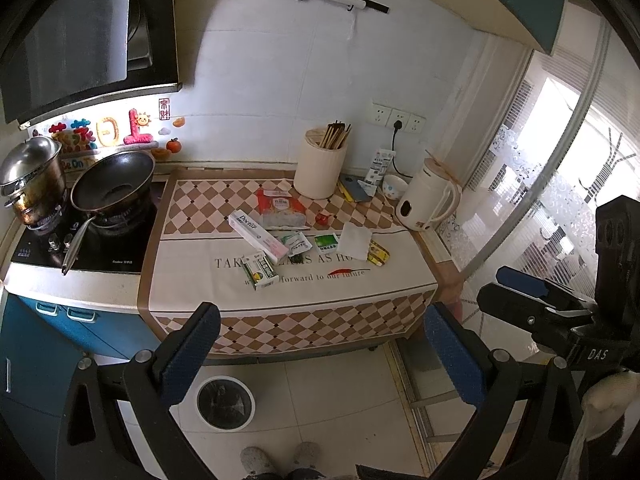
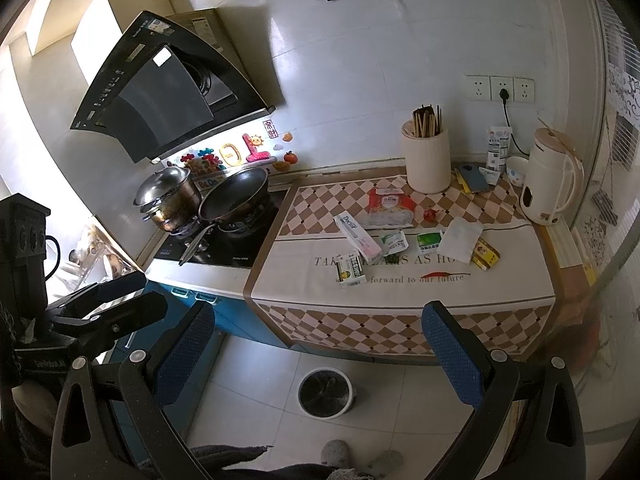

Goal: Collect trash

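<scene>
- Blue-padded left gripper (image 1: 320, 354) and right gripper (image 2: 320, 354) gape wide at the bottom of each frame, holding nothing.
- Trash sits mid-frame on the checked cloth (image 1: 192, 204): toothpaste box (image 1: 258, 235), green carton (image 1: 261, 272), sachets (image 1: 295, 243), white tissue (image 1: 354, 241).
- Bin (image 1: 225, 402) waits on the floor, lower centre.
- Collection looks unstarted; next comes reaching in over one item.

White tiled wall (image 1: 260, 92) backing the surface (image 1: 80, 284); black range hood (image 1: 80, 40) hanging at left. Daylight coming through frosted sliding door (image 1: 560, 184) at right. Pale floor tiles (image 1: 340, 392) lying below blue cabinets (image 1: 60, 344).
</scene>
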{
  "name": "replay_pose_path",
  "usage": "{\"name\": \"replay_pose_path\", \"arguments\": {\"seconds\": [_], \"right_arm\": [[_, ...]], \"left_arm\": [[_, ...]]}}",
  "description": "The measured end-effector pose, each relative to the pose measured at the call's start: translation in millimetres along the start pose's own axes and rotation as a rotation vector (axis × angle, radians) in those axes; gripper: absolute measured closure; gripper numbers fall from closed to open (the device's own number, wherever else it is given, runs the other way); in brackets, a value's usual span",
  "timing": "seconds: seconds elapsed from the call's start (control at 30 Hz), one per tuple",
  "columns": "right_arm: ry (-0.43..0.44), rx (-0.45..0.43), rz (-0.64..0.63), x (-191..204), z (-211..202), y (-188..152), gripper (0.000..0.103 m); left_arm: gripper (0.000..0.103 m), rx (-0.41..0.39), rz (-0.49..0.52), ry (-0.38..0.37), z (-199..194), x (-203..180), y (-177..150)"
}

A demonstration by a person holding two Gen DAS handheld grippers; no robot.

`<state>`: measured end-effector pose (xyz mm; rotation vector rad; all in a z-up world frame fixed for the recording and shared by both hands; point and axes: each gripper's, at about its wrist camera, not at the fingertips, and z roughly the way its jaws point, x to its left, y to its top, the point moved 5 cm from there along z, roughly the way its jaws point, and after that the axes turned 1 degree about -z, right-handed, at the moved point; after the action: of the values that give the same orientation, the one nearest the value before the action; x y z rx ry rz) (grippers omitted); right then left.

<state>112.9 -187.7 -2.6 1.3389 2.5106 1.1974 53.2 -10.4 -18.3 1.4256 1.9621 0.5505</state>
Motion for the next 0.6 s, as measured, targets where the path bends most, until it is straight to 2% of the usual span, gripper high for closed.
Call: {"name": "replay_pose_path", "arguments": {"seconds": [0.6], "right_arm": [[0.0,0.0,-0.003,3.9,-0.3,-0.6,0.0]], "left_arm": [[0.0,0.001,-0.004,-0.013,-5.1,6.5,-3.4]]}}
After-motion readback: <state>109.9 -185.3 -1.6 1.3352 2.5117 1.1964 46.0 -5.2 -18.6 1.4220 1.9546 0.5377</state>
